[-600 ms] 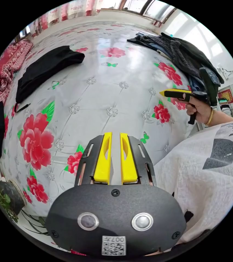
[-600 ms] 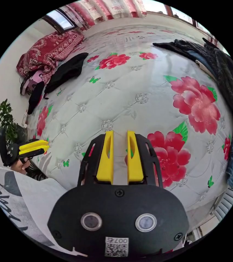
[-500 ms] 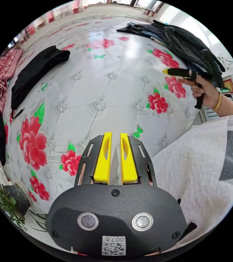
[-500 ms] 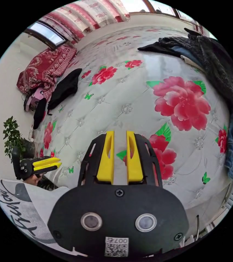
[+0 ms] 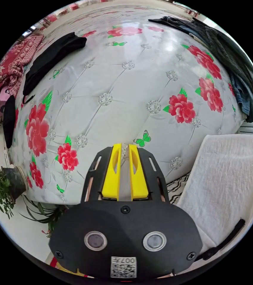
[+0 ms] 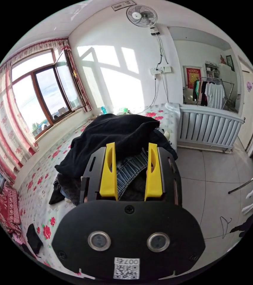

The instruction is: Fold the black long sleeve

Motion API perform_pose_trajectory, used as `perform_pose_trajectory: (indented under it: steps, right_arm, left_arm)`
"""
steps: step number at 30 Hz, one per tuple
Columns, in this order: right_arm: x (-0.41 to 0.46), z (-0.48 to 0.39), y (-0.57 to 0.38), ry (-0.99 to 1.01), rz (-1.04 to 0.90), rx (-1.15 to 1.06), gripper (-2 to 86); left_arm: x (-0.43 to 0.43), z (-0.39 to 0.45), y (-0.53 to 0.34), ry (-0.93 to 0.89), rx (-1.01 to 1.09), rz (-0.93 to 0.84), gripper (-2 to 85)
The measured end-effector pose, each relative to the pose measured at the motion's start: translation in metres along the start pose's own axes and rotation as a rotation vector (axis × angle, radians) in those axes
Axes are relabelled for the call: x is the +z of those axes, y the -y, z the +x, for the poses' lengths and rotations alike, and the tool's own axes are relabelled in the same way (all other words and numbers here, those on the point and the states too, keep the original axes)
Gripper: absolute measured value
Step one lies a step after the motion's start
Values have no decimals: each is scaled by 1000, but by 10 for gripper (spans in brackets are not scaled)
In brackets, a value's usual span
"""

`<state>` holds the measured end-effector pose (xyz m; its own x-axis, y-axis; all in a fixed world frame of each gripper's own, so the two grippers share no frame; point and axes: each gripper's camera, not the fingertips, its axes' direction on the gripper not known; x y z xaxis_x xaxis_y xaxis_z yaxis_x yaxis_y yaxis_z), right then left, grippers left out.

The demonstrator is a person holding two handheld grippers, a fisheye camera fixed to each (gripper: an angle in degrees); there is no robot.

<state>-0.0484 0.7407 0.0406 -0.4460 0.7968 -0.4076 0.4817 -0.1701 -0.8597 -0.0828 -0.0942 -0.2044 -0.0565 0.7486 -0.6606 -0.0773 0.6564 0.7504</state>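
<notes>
- The black long sleeve lies on top of a pile of clothes at the edge of the bed, as the right gripper view shows it. It is a dark, crumpled heap with soft folds, not spread flat. Whether this top piece is really the long sleeve I cannot say for sure, because no sleeve or collar is clear.
- Under it a piece of blue jeans comes out, just between the jaws of the right gripper.
- The right gripper has its jaws apart, with a wide gap, and they hold nothing. The jaws are over the pile.
- The left gripper has its jaws nearly together, with only a thin gap, and nothing is between them. It is above the flowered bed cover.
- In the left gripper view the same pile lies along the far right edge of the bed. A folded black garment lies well apart, at the other side, near a red patterned blanket.
- A white cloth is at the lower right of this view.
- Half a second ago the right gripper's jaws were close together and its camera looked over the flowered bed; now the jaws are open and the camera looks at the pile, a window and a radiator.
- Before, the right gripper and the hand showed in the left gripper view.
</notes>
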Motion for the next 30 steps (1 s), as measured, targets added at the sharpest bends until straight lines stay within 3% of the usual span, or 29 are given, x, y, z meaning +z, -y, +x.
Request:
perform_pose_trajectory:
  steps: [7,9,13,20,23,25,27,29,30]
  right_arm:
    - [39,45,32,95,-235,127,36]
    - [6,31,36,247,-98,39,22]
    - [-97,-45,29,764,29,-281,6]
    - [-261,-163,-141,1399,-6,-827,6]
    - [-314,-195,-236,1699,-192,-985,12]
    - [-334,-215,-293,1776,-363,-1073,18]
    - [-356,-228,-348,1745,-461,-1235,23]
    - [-374,-225,-396,1692,-409,-1343,30]
    - [-376,-224,-405,1667,-399,-1365,32]
  left_arm:
    - [-29,25,-11,-146,-68,180,64]
    - [-48,30,-14,-160,-58,247,66]
    - [-115,37,-23,-191,-13,465,85]
    - [-218,48,-51,-274,135,832,110]
    - [-215,36,-63,-279,129,837,110]
    - [-201,18,-68,-296,69,794,104]
    - [-181,-5,-74,-324,-26,718,88]
    - [-145,-32,-85,-232,-179,528,88]
    - [-138,-39,-92,-229,-203,520,92]
